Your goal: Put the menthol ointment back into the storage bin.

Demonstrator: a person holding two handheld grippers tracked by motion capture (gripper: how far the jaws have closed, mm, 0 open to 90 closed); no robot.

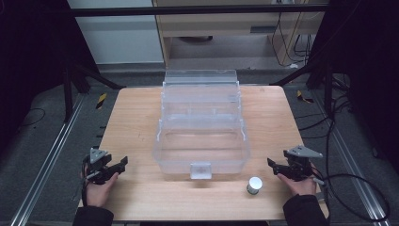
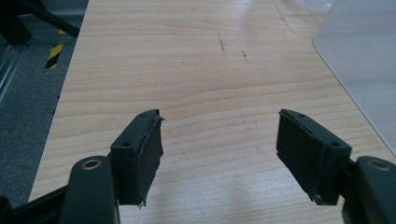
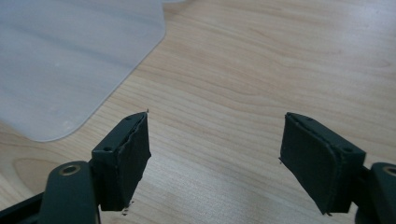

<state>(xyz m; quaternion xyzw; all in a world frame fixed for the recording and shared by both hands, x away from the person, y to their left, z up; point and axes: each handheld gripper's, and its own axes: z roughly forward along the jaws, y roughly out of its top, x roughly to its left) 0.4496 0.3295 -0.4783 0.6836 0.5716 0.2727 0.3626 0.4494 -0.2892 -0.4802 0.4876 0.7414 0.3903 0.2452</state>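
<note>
text: none legible | labels: none | numbers: none

Pale wood, clear plastic, matt black pads

The table [image 1: 141, 117] was light wood-grain, smooth with a faint sheen; the box [image 1: 201, 141] was clear, glossy plastic; the small cylinder [image 1: 254, 185] near the front edge looked pale and satiny; the left gripper [image 2: 219, 140] and right gripper [image 3: 215, 144] wore matt black, rough-edged pads.

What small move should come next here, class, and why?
Probably the right gripper should shift left toward the small cylinder. Both grippers rest open at the table's near corners, holding nothing, and the cylinder stands loose just left of the right one, in front of the open clear box.
</note>
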